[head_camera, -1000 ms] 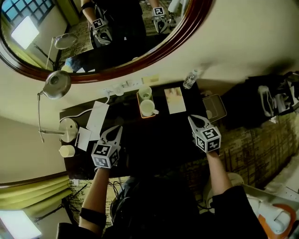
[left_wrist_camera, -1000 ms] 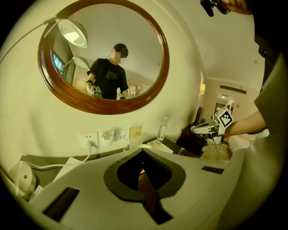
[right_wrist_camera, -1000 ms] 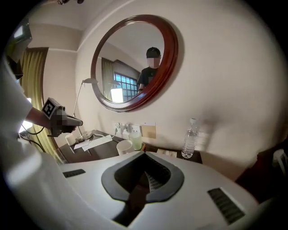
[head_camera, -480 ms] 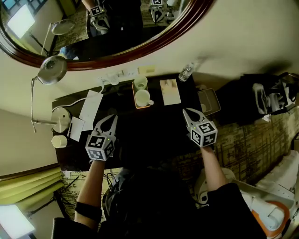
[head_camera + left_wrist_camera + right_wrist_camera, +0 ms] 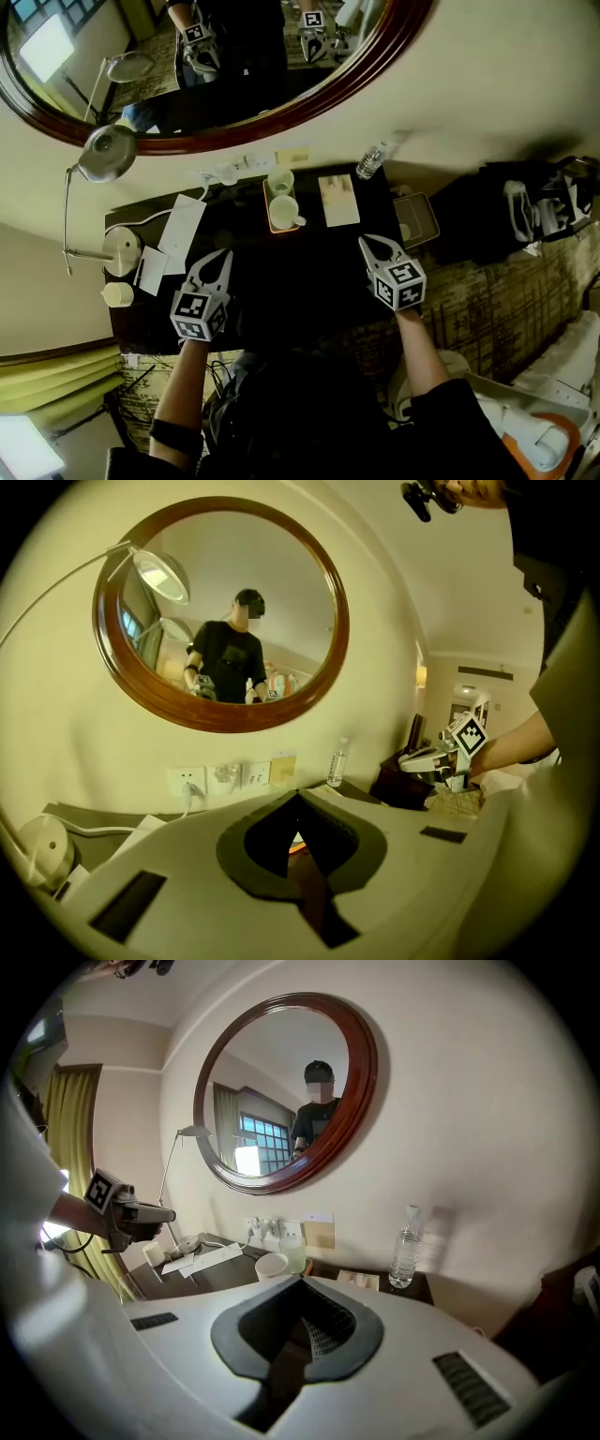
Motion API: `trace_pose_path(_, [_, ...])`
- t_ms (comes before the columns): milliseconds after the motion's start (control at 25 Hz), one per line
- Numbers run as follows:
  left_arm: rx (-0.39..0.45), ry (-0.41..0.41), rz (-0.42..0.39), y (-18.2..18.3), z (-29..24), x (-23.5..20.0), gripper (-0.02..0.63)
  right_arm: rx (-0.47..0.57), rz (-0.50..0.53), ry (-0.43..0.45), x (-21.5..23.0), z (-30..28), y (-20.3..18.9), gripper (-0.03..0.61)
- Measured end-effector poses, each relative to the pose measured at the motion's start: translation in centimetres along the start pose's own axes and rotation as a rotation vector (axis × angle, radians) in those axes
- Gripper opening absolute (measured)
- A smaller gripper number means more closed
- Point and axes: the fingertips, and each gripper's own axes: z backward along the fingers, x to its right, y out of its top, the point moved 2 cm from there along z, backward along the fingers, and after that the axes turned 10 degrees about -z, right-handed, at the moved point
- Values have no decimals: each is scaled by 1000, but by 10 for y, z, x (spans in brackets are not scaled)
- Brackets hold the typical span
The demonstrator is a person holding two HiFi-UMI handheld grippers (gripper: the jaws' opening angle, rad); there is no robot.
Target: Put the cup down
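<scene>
Overall: both grippers hover over the dark desk (image 5: 309, 281); neither touches anything on it
Left gripper (image 5: 222, 255): jaws closed together with nothing between them; held above the left part of the desk, tips toward the wall
Right gripper (image 5: 367, 242): jaws pressed together too, empty; held above the right part of the desk
Cup (image 5: 284, 211): white, upright, standing on the orange tray (image 5: 266, 211) at the back of the desk; well apart from both grippers
Glass (image 5: 279, 181): on the same tray, behind the cup, near the wall
Booklet (image 5: 337, 200): flat, just right of the tray
Water bottle (image 5: 372, 160): upright at the back right corner
Mirror (image 5: 370, 58): round, dark wooden frame, on the wall above the desk; reflects the person and both grippers
</scene>
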Motion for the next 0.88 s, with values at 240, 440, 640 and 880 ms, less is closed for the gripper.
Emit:
trace_pose_path(240, [7, 11, 5, -8, -2, 0, 6, -10, 0, 12, 1, 0, -7, 2])
trace_pose_path(440, [0, -3, 21, -15, -9, 4, 96, -23, 3, 20, -1, 1, -13, 3])
trace_pose_path(640, [-14, -90, 17, -17, -32, 21, 311, -16, -7, 20, 3, 6, -20, 3])
trace_pose_path(880, [-69, -182, -25, -10, -73, 41, 453, 15, -34, 13, 4, 9, -19, 3])
